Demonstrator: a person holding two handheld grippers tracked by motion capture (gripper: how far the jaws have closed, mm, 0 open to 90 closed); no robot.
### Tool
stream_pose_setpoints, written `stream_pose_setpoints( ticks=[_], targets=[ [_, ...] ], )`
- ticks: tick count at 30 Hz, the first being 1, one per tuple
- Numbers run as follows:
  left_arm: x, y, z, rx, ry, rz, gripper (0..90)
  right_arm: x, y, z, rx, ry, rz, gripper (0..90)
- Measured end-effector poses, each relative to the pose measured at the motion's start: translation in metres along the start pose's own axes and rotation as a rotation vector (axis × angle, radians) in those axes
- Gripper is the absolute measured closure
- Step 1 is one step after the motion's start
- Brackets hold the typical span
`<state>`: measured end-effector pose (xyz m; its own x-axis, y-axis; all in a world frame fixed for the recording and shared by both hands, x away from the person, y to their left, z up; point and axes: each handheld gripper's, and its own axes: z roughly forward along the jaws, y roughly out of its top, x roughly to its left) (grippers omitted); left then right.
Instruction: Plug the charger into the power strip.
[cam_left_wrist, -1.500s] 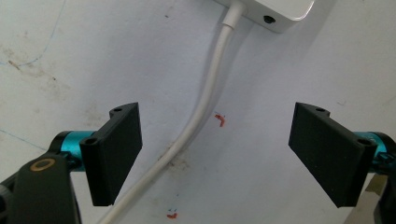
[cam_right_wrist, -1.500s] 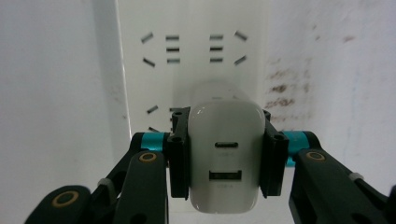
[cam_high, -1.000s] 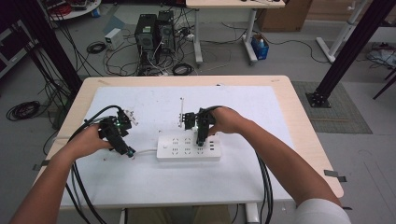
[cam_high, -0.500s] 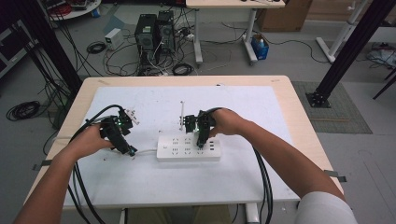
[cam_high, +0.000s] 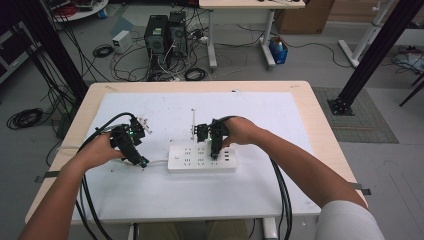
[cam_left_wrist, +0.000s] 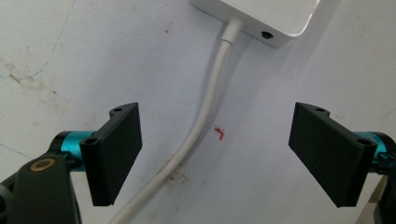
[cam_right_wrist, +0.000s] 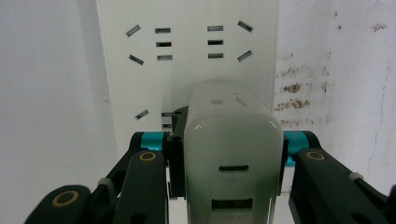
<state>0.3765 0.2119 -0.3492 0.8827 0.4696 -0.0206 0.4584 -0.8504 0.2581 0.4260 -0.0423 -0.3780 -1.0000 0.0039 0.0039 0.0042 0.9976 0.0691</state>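
While clamped between the right gripper's (cam_right_wrist: 229, 154) fingers, sits upright over the power strip's (cam_high: 186, 162) right-hand sockets: white charger (cam_right_wrist: 229, 140), prongs pointing down; left gripper (cam_left_wrist: 219, 154) spread, astride the strip's cable (cam_left_wrist: 205, 112).

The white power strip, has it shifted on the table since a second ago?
No. In the high view the white power strip lies at the same spot against the table's near edge as before.
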Motion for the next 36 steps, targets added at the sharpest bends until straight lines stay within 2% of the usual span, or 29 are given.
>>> stream_pose_setpoints(
  ticks=[1, 5, 7, 9, 14, 18, 21, 24, 29, 31, 32, 33, 34, 36],
  targets=[
    [0.000, 0.000, -0.001, 0.000, 0.002, 0.010, 17.5, 0.000, 0.000, 0.000, -0.002, 0.000, -0.003, 62.4],
    [0.001, -0.004, -0.004, -0.011, 0.009, -0.009, 17.5, 0.002, 0.001, 0.000, 0.009, -0.009, 0.000, 62.3],
    [0.001, -0.004, -0.004, -0.002, 0.010, -0.001, 17.4, 0.000, 0.001, 0.000, 0.006, 0.000, -0.001, 62.2],
    [-0.001, -0.004, -0.003, -0.015, 0.009, -0.009, 17.5, 0.001, 0.001, -0.001, 0.010, 0.000, 0.002, 62.2],
    [-0.001, -0.002, -0.001, -0.002, 0.003, 0.005, 17.5, 0.001, 0.000, -0.001, -0.002, -0.007, -0.003, 62.3],
    [-0.003, 0.002, 0.001, 0.002, -0.003, 0.016, 17.5, 0.004, 0.002, -0.001, 0.021, -0.017, -0.003, 62.5],
    [-0.004, 0.003, 0.002, 0.003, -0.004, 0.017, 17.5, 0.006, 0.008, 0.000, 0.061, -0.030, -0.032, 62.6],
    [-0.006, 0.001, 0.003, -0.017, -0.007, -0.005, 17.5, 0.001, 0.011, 0.001, 0.081, -0.006, -0.036, 62.7],
    [-0.006, 0.002, 0.005, -0.016, -0.009, -0.001, 17.5, -0.006, 0.009, 0.000, 0.077, 0.045, 0.009, 62.6],
    [-0.005, 0.003, 0.005, -0.010, -0.006, 0.017, 17.5, 0.002, 0.009, 0.001, 0.071, -0.011, -0.016, 62.6],
    [-0.005, 0.003, 0.005, -0.012, -0.008, 0.008, 17.5, 0.005, 0.009, 0.001, 0.064, -0.030, -0.009, 62.5],
    [-0.005, 0.002, 0.005, -0.009, -0.006, 0.015, 17.5, 0.009, 0.008, 0.001, 0.062, -0.057, -0.020, 62.5],
    [-0.005, 0.002, 0.005, -0.016, -0.009, 0.004, 17.5, 0.011, 0.009, 0.001, 0.067, -0.066, -0.026, 62.4],
    [-0.004, 0.000, 0.004, -0.011, -0.007, 0.008, 17.5, 0.006, 0.007, 0.001, 0.059, -0.035, -0.017, 62.3]
  ],
)
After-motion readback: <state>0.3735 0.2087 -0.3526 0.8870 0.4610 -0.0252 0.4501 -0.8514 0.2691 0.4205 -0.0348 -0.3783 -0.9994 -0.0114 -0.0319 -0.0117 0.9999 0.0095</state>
